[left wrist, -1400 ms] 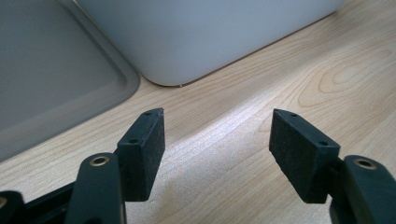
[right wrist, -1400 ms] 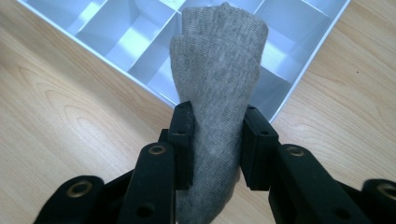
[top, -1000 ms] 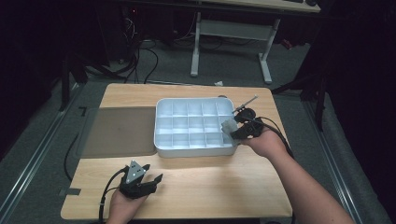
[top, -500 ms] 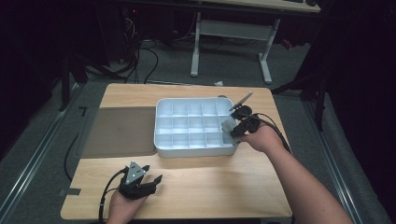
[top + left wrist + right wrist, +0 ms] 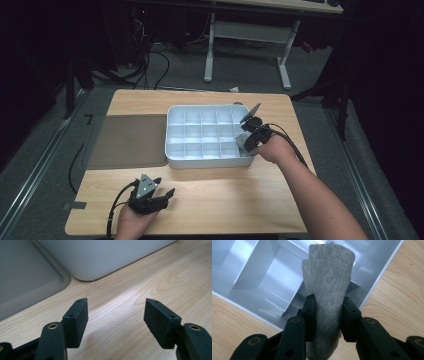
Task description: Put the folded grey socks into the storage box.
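Grey knit cloth (image 5: 327,290), rolled up, sits pinched between the jaws of your right gripper (image 5: 329,315), its free end reaching out over a corner cell of the white divided tray (image 5: 175,130). Just beyond your wrist lies the wooden table (image 5: 215,195). Your left gripper (image 5: 116,322) rests low on that table, jaws spread apart and holding nothing, the tray's wall and a grey mat (image 5: 22,277) ahead of it.

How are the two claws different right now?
The right claw is shut on a rolled grey cloth, while the left claw is open with nothing between its pads. The right claw is over a corner of the white divided tray; the left claw sits low over the bare wooden table, apart from the tray. Both have black jaws and are held in a person's hand.
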A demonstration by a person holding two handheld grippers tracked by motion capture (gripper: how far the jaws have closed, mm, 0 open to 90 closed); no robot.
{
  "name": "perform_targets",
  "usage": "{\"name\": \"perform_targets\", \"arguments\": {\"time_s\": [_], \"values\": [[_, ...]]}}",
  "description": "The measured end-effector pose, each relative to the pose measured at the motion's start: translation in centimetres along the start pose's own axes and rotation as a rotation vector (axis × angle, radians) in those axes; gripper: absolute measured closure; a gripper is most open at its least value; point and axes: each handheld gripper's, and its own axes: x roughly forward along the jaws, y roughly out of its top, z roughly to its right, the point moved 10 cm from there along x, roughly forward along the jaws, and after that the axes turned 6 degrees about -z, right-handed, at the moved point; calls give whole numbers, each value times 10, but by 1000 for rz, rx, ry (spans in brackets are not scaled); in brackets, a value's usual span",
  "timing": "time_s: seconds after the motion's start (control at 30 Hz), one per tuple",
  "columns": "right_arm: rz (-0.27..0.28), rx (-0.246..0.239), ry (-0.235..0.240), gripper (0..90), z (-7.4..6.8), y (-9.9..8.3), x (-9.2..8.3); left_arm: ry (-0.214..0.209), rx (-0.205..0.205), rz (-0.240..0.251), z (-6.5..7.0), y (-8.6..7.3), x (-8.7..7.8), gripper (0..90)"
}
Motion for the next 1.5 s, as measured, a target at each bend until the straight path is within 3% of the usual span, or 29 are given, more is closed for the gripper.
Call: {"name": "perform_targets", "arguments": {"time_s": [0.43,1.27,1.37,1.5], "values": [[-62,-3,1,710,-4,2,20,-1,-1,-2,1,0,0,368],[-89,-19,4,707,-5,2,38,0,-3,-6,0,-2,0,369],[-104,25,32,701,-6,1,42,2,-2,-6,0,-2,0,369],[-95,1,42,697,-5,1,43,1,2,-10,1,-3,1,369]]}}
